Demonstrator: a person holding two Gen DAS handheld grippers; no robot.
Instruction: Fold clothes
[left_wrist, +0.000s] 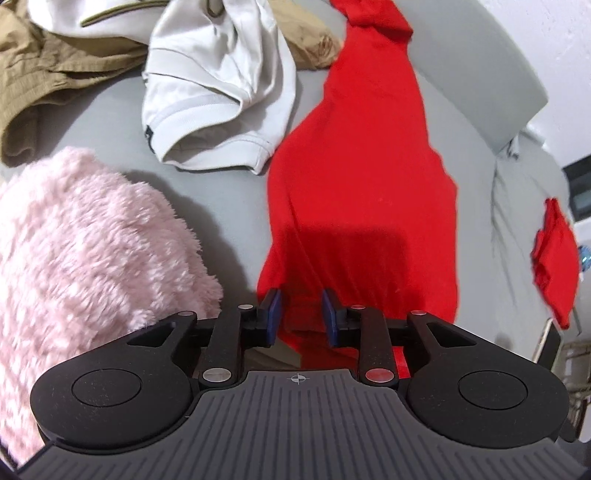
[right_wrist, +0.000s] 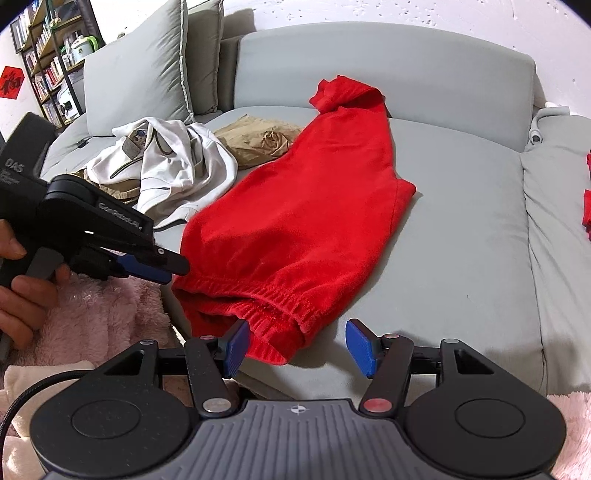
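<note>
Red trousers (right_wrist: 303, 206) lie stretched out on the grey sofa seat (right_wrist: 461, 229), with the elastic waistband (right_wrist: 266, 299) nearest me. My right gripper (right_wrist: 298, 347) stands open at the waistband's near corner; the red hem sits against its left pad and the right pad is clear of it. My left gripper (right_wrist: 173, 267), held in a person's hand (right_wrist: 22, 291), reaches the waistband's left end. In the left wrist view the left gripper (left_wrist: 303, 314) has its blue pads apart over the red trousers (left_wrist: 362, 166), with flat fabric showing between them.
A crumpled white garment (right_wrist: 166, 166) and a tan one (right_wrist: 258, 142) lie behind the trousers on the left. Pink fluffy fabric (left_wrist: 85, 251) fills the near left. A small red bundle (left_wrist: 554, 258) rests on the right cushion. The sofa backrest (right_wrist: 388, 59) bounds the far side.
</note>
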